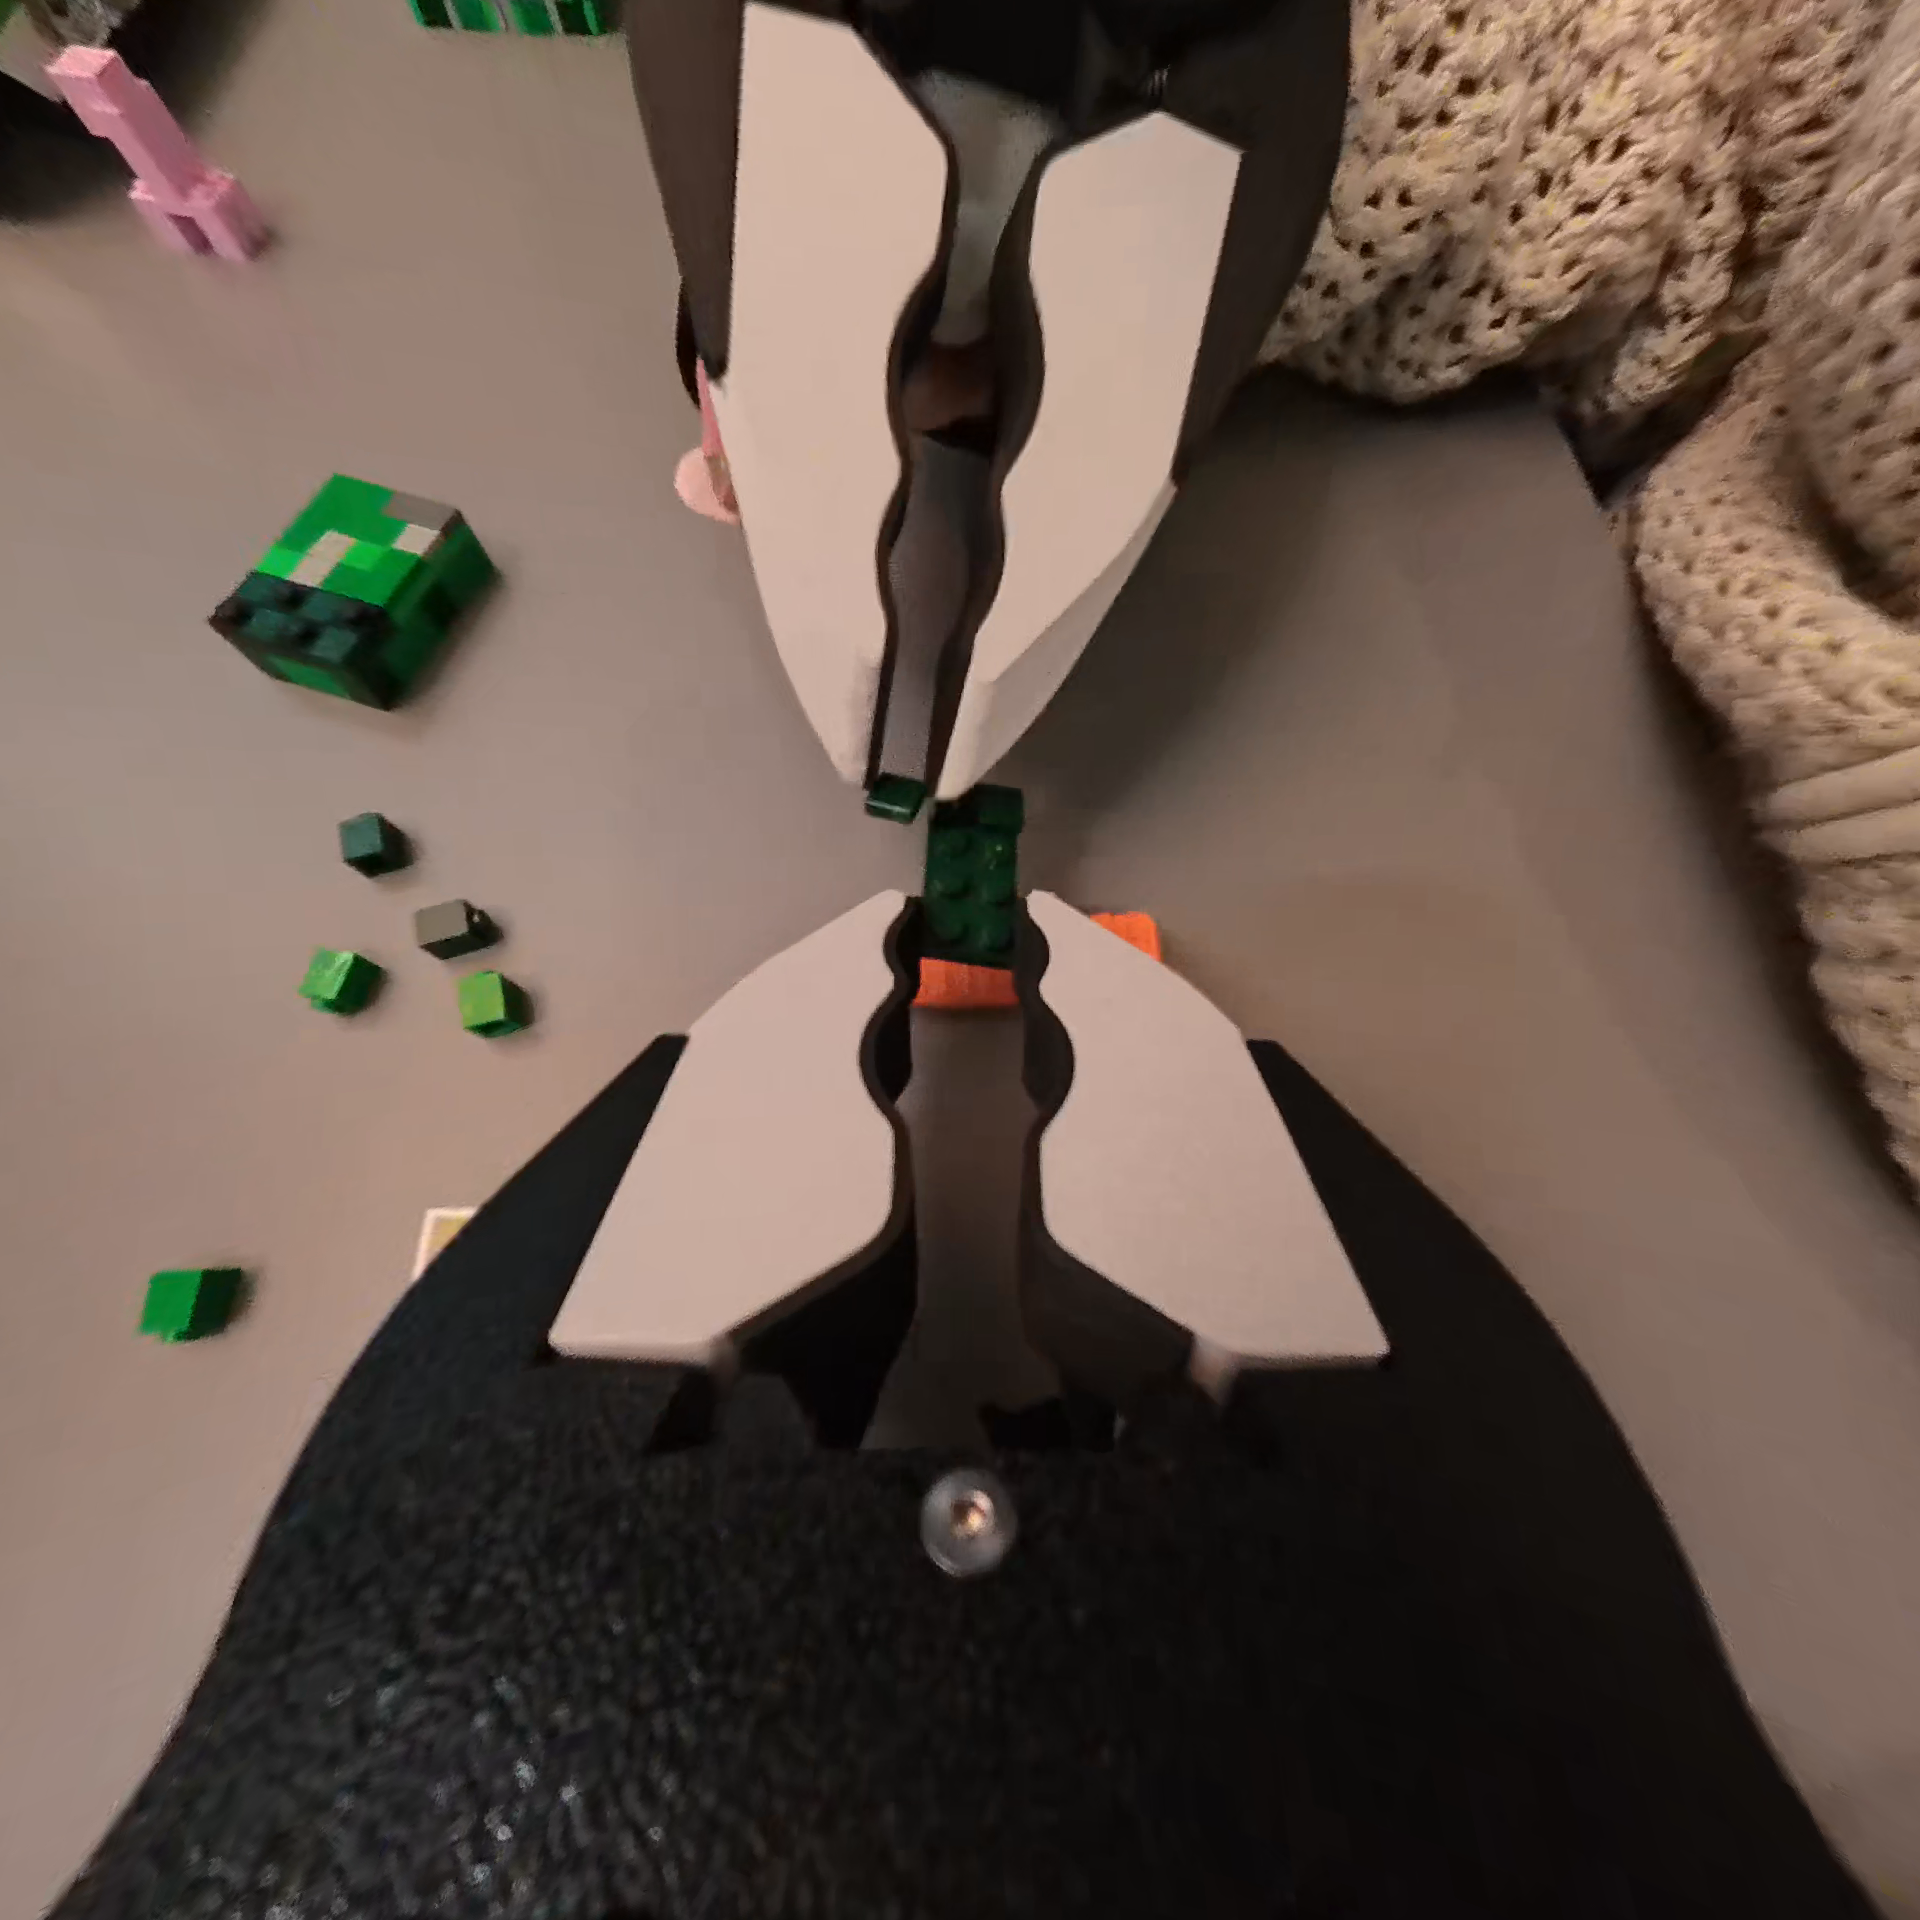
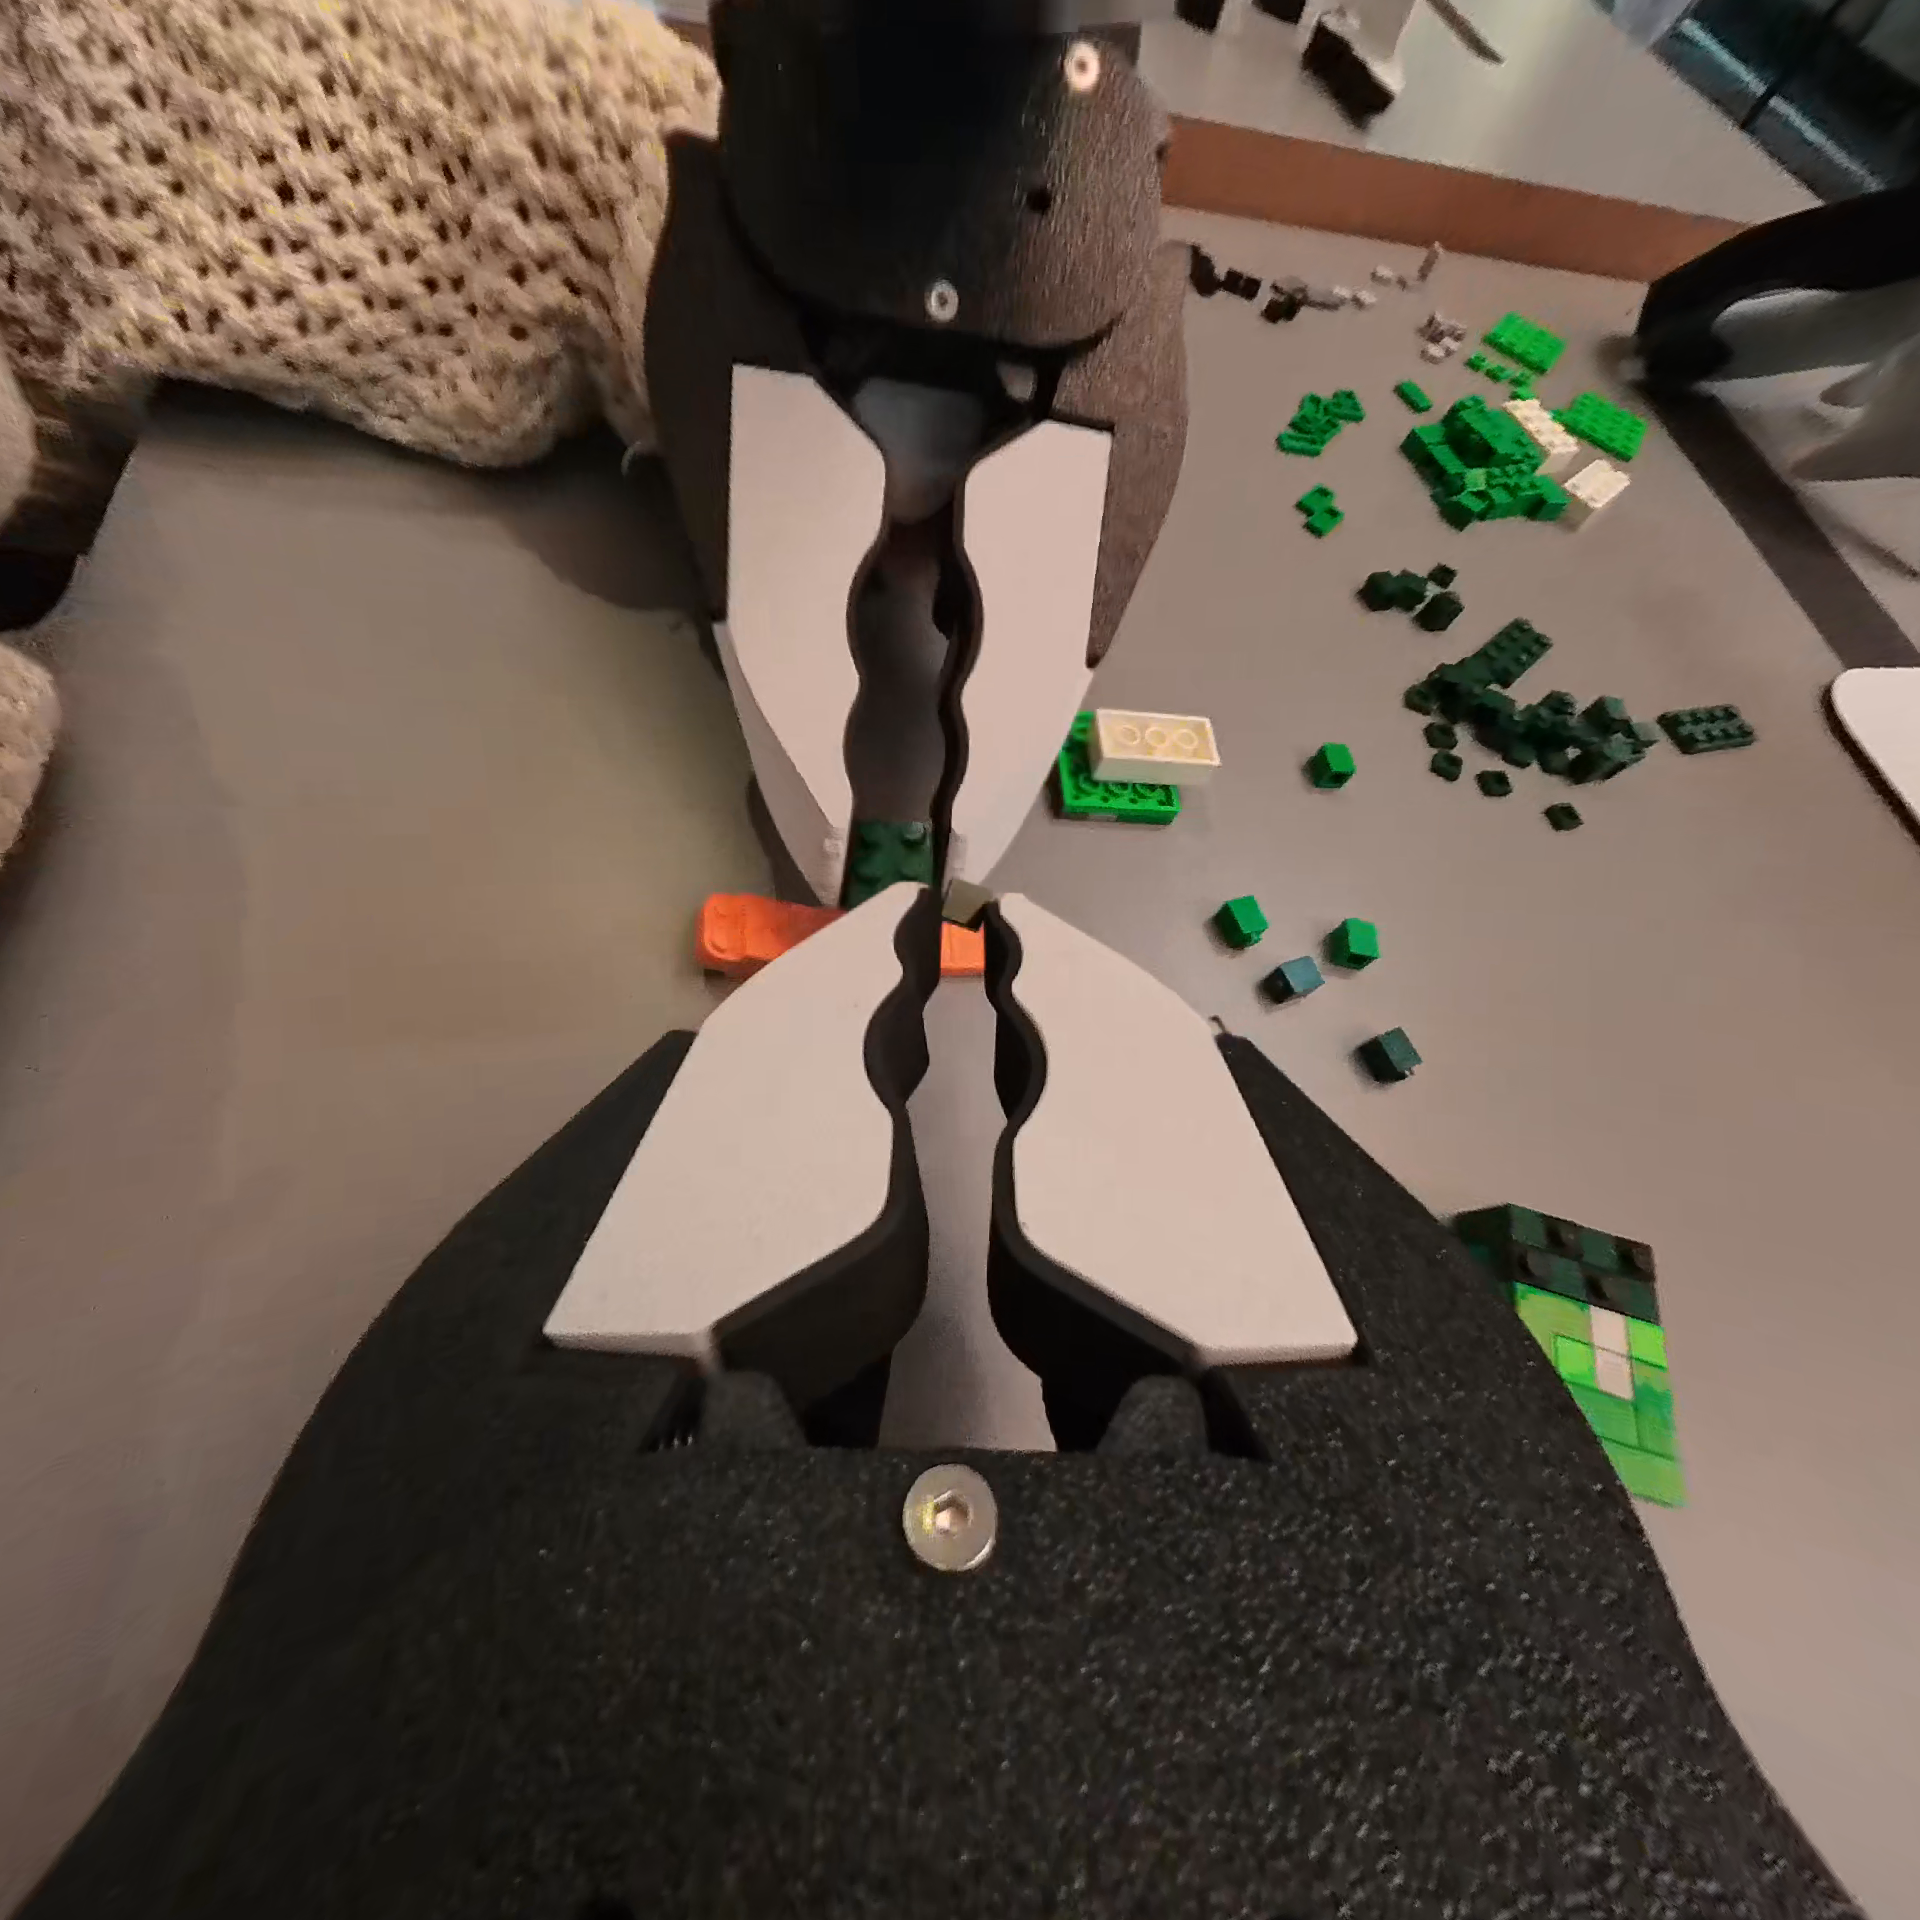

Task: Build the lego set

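My left gripper (image 1: 971, 920) is shut on a dark green studded brick (image 1: 974, 883), held studs-up just above an orange flat tool (image 1: 961, 985) on the grey table. My right gripper (image 1: 900, 787) comes from the far side, shut on a small dark green piece (image 1: 895, 800) that sits at the brick's far left corner. In the right wrist view my right gripper (image 2: 954, 906) pinches the small piece (image 2: 962, 900) at its tips. Facing it, the left gripper (image 2: 896, 868) holds the dark green brick (image 2: 883, 844) over the orange tool (image 2: 748, 930).
A green cube build (image 1: 358, 587) and several loose small bricks (image 1: 369, 842) lie to the left, with a pink figure (image 1: 166, 166) at the far left. Piles of green (image 2: 1486, 457) and dark green bricks (image 2: 1538, 707) and a white brick (image 2: 1153, 746) lie to the right. A knit sleeve (image 1: 1662, 312) borders the table. Left and right tips are no more than a few centimetres apart. Both grippers' tips are roughly 30 centimeters from the pink figure (image 1: 166, 166).
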`<state>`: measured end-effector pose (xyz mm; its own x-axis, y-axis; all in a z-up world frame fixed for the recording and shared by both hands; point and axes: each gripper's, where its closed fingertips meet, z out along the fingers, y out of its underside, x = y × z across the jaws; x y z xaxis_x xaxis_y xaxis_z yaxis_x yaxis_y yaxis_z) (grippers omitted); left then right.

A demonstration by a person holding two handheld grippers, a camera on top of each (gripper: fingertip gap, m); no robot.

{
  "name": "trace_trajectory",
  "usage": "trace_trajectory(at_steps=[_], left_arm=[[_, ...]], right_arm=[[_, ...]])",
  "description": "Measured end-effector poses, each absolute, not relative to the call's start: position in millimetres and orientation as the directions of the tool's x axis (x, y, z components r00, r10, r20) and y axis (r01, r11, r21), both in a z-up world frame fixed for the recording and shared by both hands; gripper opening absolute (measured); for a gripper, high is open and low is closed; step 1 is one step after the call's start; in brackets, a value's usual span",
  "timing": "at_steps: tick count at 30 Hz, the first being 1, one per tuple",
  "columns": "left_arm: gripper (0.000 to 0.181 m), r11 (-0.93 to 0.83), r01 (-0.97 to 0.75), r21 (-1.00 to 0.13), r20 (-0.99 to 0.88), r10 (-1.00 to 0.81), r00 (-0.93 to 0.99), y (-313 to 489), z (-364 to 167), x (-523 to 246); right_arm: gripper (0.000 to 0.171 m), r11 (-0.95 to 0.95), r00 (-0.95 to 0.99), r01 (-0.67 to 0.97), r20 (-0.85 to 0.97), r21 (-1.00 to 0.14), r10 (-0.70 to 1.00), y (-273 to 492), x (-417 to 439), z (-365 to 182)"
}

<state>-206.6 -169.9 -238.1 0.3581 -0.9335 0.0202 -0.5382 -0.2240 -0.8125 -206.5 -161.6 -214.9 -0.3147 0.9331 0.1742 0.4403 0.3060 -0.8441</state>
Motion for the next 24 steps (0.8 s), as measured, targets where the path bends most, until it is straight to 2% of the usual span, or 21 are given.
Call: trace_trajectory(at_steps=[7, 12, 18, 24], left_arm=[[0.017, -0.338, -0.577, -0.744, 0.082, -0.902, 0.423, -181.3, -253.4, -213.3], [0.017, -0.424, -0.538, -0.729, 0.179, -0.876, 0.448, -181.9, -258.1, -213.6], [0.017, -0.432, -0.533, -0.727, 0.193, -0.874, 0.445, -184.2, -256.8, -213.5], [0.017, -0.414, -0.545, -0.730, 0.183, -0.885, 0.427, -188.1, -255.1, -211.0]], right_arm=[[0.007, 0.335, -0.385, 0.468, 0.152, -0.818, 0.910, -172.1, -210.7, -215.9], [0.007, 0.363, -0.446, 0.516, 0.118, -0.776, 0.887, -177.9, -210.3, -224.2], [0.007, 0.435, -0.500, 0.569, 0.126, -0.698, 0.857, -181.5, -210.2, -241.6], [0.007, 0.450, -0.525, 0.562, 0.121, -0.695, 0.843, -184.3, -207.6, -241.4]])
